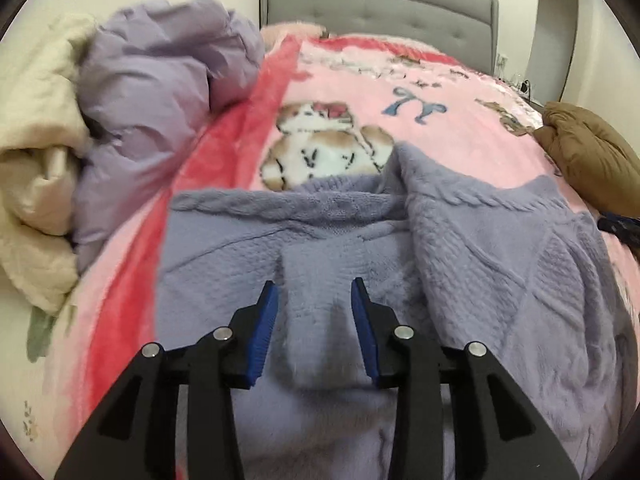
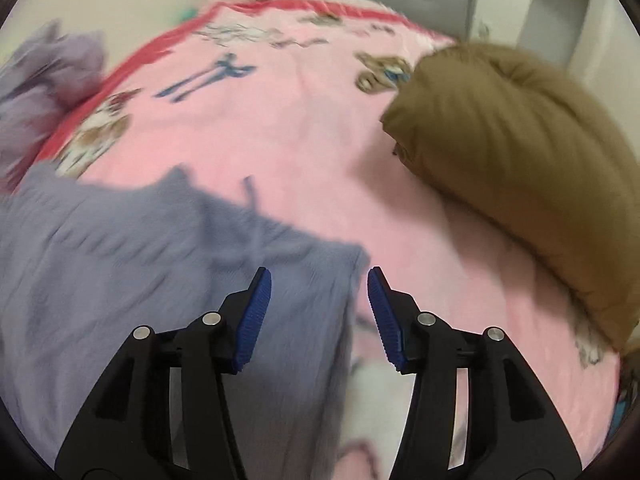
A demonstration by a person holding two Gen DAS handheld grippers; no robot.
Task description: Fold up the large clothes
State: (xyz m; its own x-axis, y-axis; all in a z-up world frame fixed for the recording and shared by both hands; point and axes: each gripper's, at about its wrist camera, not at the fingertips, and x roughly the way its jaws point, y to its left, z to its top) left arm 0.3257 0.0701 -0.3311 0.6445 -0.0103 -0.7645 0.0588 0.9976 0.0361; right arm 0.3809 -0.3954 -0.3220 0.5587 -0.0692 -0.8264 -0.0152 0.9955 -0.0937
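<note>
The right wrist view is blurred by motion, so fine detail of the knit is lost there, and the lavender sweater [image 2: 132, 264] is cut off at the left and lower edges. In the left wrist view, the sweater [image 1: 460, 248] is seen lying on the pink blanket [image 1: 360, 80] of the bed, partly folded, with a narrow strip, possibly a sleeve, laid along its middle. The left gripper [image 1: 314, 288] is held above this strip with jaws released, nothing grasped. The right gripper [image 2: 320, 276] is held over the sweater's right edge, jaws likewise released. A brown pillow [image 2: 512, 152] and a lilac duvet [image 1: 160, 92] are seen beside the sweater.
</note>
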